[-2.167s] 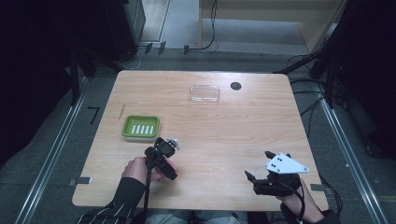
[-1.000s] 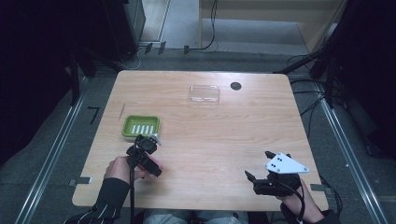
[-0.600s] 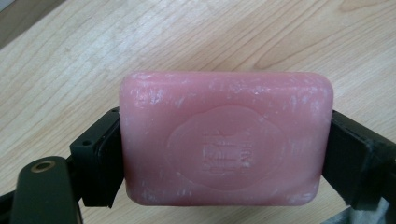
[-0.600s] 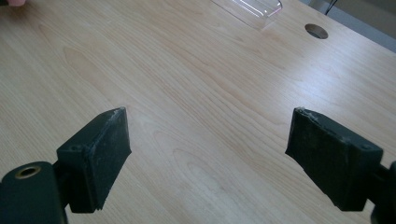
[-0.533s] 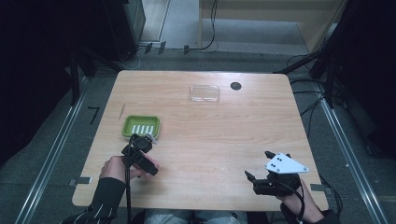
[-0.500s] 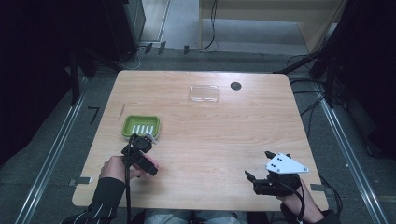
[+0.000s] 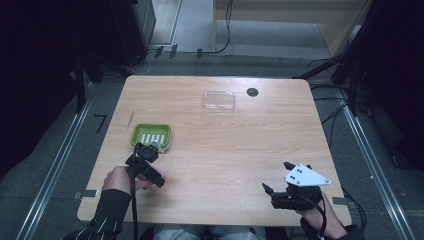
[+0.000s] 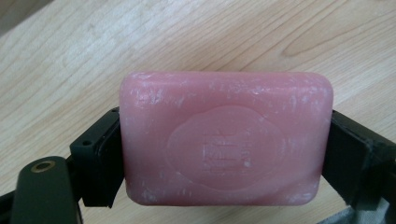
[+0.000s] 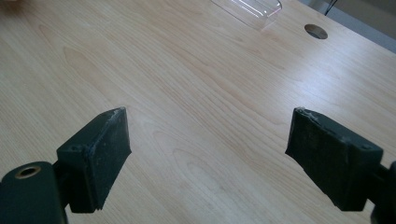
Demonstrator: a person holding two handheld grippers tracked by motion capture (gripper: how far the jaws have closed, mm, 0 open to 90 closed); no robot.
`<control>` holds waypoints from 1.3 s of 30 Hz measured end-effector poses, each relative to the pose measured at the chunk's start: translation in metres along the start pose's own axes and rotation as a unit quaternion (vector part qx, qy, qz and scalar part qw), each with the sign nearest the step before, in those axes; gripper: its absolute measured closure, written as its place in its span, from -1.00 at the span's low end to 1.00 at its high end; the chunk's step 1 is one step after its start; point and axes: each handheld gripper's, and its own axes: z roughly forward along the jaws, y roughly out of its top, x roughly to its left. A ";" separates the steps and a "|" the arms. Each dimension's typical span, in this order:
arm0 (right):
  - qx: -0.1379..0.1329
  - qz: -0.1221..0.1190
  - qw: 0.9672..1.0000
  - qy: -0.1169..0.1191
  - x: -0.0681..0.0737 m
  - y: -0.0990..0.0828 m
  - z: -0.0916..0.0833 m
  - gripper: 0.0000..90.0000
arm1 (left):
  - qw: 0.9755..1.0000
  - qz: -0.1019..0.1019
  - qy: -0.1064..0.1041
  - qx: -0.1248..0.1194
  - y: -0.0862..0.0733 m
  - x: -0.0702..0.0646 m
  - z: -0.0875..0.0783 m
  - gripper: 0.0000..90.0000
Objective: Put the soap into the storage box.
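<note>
A pink soap bar (image 8: 224, 140) with an embossed oval stamp sits crosswise between the jaws of my left gripper (image 8: 225, 144), which is shut on it just above the wooden table. In the high view my left gripper (image 7: 148, 150) is at the near left, right at the near edge of a green soap dish (image 7: 151, 135) with a white ribbed insert. At the near right my right gripper (image 7: 276, 176) is open; in the right gripper view my right gripper (image 9: 208, 149) has only bare tabletop between its pads.
A clear plastic lid (image 7: 219, 100) lies at the far middle of the table (image 7: 240, 145), beside a round cable hole (image 7: 252, 92). Both also appear at the top of the right gripper view, the lid (image 9: 247, 7) and the hole (image 9: 316, 31). A thin stick (image 7: 131, 120) lies left of the dish.
My left hand has carried the soap leftward and slightly away from the person, up to the green dish. The right gripper has kept still.
</note>
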 end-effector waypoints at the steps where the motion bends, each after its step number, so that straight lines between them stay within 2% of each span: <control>1: 0.000 0.000 1.000 0.000 0.000 0.000 0.000 -0.69 | 1.000 -0.003 -0.001 0.002 0.000 0.001 0.000 -0.70; 12: 0.000 0.000 1.000 0.000 0.000 0.000 0.000 -0.69 | 1.000 -0.018 -0.003 0.002 -0.003 0.011 -0.003 -0.70; 26: 0.000 -0.001 1.000 0.000 0.000 0.000 0.000 -0.69 | 1.000 -0.027 -0.006 0.004 -0.001 0.021 -0.004 -0.70; 35: 0.000 -0.001 1.000 0.000 0.000 0.000 0.000 -0.69 | 0.999 -0.042 -0.002 0.000 0.005 0.027 -0.009 -0.70; 39: 0.000 -0.002 1.000 0.000 0.000 0.000 0.000 -0.69 | 0.999 -0.041 -0.004 -0.002 0.010 0.027 -0.011 -0.70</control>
